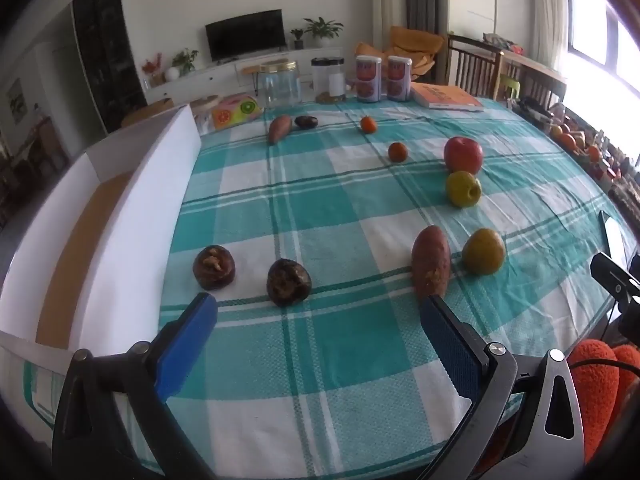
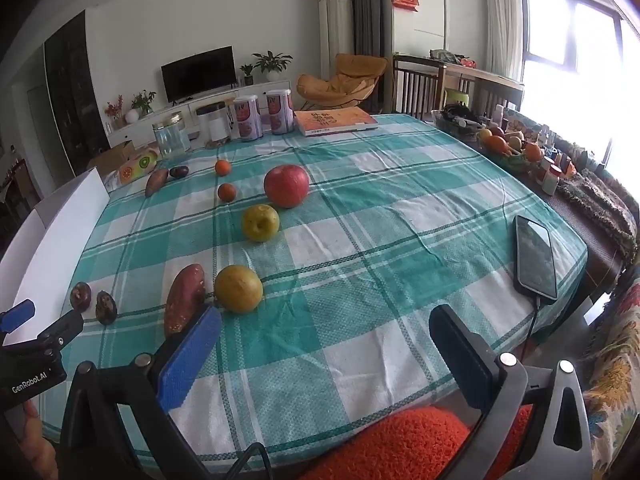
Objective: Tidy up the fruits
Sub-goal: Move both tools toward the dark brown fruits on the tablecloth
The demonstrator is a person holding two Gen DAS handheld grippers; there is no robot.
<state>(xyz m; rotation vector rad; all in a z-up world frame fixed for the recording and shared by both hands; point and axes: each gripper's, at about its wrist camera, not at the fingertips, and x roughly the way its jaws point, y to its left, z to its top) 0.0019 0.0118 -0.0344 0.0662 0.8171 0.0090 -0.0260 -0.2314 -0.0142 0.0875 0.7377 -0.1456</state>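
Observation:
Fruits lie loose on the teal checked tablecloth (image 1: 320, 208). Near my open left gripper (image 1: 318, 314) are two dark brown fruits (image 1: 214, 267) (image 1: 288, 282), a sweet potato (image 1: 431, 266) and a yellow-brown pear (image 1: 483, 251). Farther off lie a yellow apple (image 1: 463, 189), a red apple (image 1: 463, 155), two small oranges (image 1: 397, 152) (image 1: 368, 124), another sweet potato (image 1: 279, 128) and a dark fruit (image 1: 306, 121). My right gripper (image 2: 326, 326) is open and empty, just in front of the pear (image 2: 239, 289) and sweet potato (image 2: 185, 299). A white box (image 1: 100, 240) stands at the left.
Glass jars (image 1: 280, 84), two cans (image 1: 368, 79) and an orange book (image 1: 446, 97) line the far edge. A phone (image 2: 535, 257) with a cable lies at the right edge. A fruit basket (image 2: 508, 146) and bottles sit beyond the table's right side.

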